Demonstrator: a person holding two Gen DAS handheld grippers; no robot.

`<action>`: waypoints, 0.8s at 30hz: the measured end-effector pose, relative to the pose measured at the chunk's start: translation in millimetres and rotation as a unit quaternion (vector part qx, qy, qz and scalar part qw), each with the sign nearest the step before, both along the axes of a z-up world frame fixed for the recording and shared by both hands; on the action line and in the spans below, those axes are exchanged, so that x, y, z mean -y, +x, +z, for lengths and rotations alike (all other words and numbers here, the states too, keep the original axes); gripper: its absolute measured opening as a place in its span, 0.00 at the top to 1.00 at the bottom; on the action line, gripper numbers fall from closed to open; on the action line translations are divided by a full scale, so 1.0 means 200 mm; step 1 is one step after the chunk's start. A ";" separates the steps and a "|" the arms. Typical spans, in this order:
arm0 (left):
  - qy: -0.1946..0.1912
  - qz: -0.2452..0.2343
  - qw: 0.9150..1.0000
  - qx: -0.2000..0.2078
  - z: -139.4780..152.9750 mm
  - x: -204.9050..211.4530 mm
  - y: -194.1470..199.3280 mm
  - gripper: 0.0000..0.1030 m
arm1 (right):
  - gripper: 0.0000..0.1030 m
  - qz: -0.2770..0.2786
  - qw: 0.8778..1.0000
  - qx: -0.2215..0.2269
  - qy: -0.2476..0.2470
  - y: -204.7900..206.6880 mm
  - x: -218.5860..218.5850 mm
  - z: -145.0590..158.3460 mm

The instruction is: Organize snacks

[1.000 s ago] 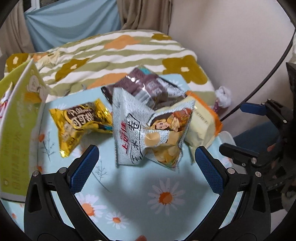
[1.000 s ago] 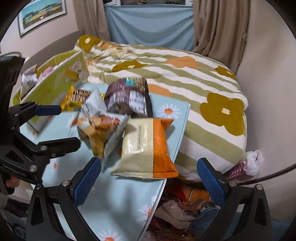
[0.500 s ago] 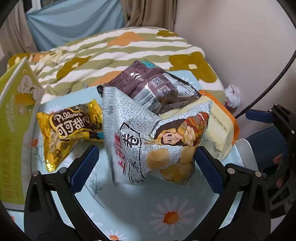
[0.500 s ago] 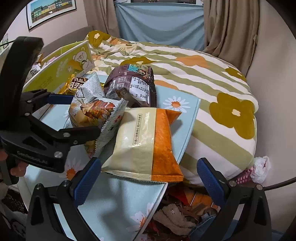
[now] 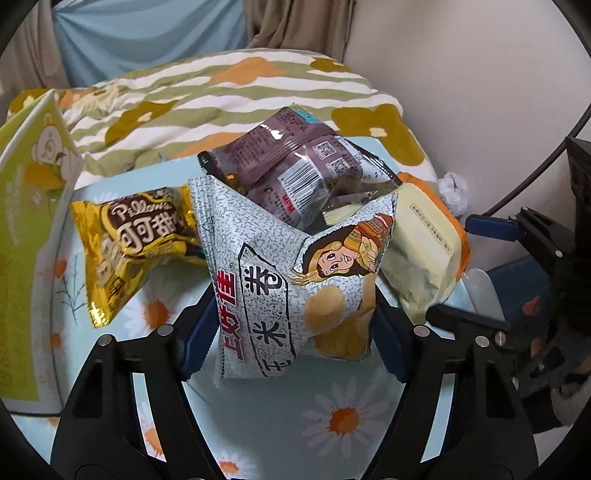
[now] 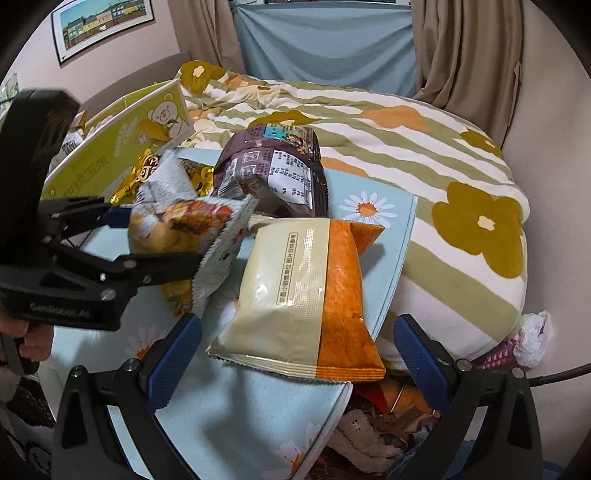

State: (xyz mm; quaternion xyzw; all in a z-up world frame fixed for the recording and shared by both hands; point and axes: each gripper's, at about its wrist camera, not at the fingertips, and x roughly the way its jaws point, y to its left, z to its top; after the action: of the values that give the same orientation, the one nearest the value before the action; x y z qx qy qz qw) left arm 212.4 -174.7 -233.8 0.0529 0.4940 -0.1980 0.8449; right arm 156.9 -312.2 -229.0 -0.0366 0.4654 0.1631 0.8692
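Now grey snack bag (image 5: 291,295) between closing left gripper (image 5: 291,343) jaws

left gripper (image 5: 291,343) | black frame, silver screws | blue pads (image 6: 173,360) (ribbed)

Grey speckled crisp packet (image 5: 295,295) sits front on daisy-print tabletop (image 5: 343,439); gold foil pillow pack (image 5: 136,240) left, glossy purple bag (image 5: 295,173) behind, cream-and-orange pouch (image 5: 424,251) right.

a home bedroom: flowered quilt (image 6: 424,147) on a bed, curtains (image 6: 465,48), framed picture (image 6: 103,22).
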 end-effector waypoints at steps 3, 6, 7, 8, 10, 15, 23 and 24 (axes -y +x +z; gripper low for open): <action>0.007 0.005 1.000 0.002 0.01 -0.02 -0.02 0.29 | 0.00 -0.008 1.000 -0.004 0.003 0.02 0.00 -0.01; 0.010 0.009 1.000 0.006 0.02 -0.05 -0.04 0.29 | 0.01 -0.014 1.000 -0.005 0.003 0.05 0.00 -0.02; 0.011 0.011 1.000 0.006 0.02 -0.06 -0.04 0.29 | 0.02 -0.016 1.000 -0.007 0.003 0.07 -0.01 -0.02; 0.011 0.012 1.000 0.006 0.03 -0.06 -0.05 0.29 | 0.05 -0.016 1.000 -0.009 0.003 0.08 -0.02 -0.03; 0.011 0.016 1.000 0.007 0.03 -0.08 -0.05 0.29 | 0.08 -0.017 1.000 -0.015 0.001 0.10 -0.03 -0.04; 0.013 0.026 1.000 0.007 0.03 -0.11 -0.06 0.29 | 0.19 -0.024 0.999 -0.029 -0.009 0.16 -0.07 -0.07; 0.013 0.037 0.999 0.009 0.05 -0.12 -0.08 0.29 | 0.42 -0.025 0.998 -0.044 -0.025 0.13 -0.09 -0.08; 0.013 0.039 0.999 0.009 0.05 -0.12 -0.08 0.29 | 0.43 -0.025 0.998 -0.045 -0.027 0.12 -0.09 -0.08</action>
State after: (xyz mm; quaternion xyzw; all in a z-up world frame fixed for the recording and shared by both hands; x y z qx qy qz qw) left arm 196.4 -149.9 -223.0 0.0464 0.4908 -0.1577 0.8556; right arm 181.6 -293.6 -244.9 -0.0411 0.5092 0.1305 0.8497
